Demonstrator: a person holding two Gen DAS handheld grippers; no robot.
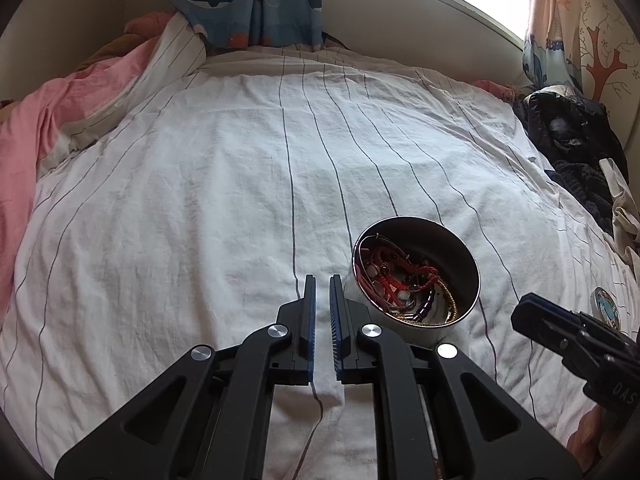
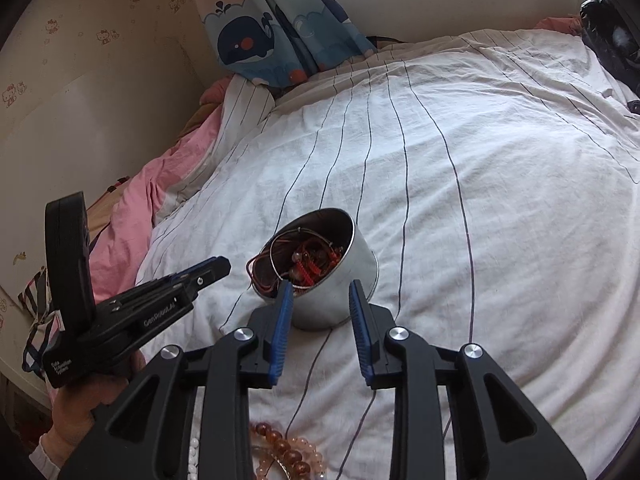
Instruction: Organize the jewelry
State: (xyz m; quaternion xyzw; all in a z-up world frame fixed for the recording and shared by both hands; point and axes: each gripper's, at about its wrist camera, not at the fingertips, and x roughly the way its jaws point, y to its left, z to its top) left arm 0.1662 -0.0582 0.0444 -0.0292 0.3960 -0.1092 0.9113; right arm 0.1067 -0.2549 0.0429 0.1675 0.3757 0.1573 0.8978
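Both tools near tin (image 2: 320,264); bead strands (image 2: 288,456) cut off btm edge.

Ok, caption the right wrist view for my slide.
Open right tongs approach a steel bowl of tangled jewelry on a striped bedsheet.

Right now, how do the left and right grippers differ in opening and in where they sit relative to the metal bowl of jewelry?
The left gripper has its blue-padded fingers nearly together, only a thin gap, while the right gripper is spread wide. The left gripper sits beside the metal bowl, its fingertips off the bowl's left side; the right gripper points straight at the bowl, whose width shows between its fingers. Neither holds anything. Both are black, hand-held, above the striped bedsheet.
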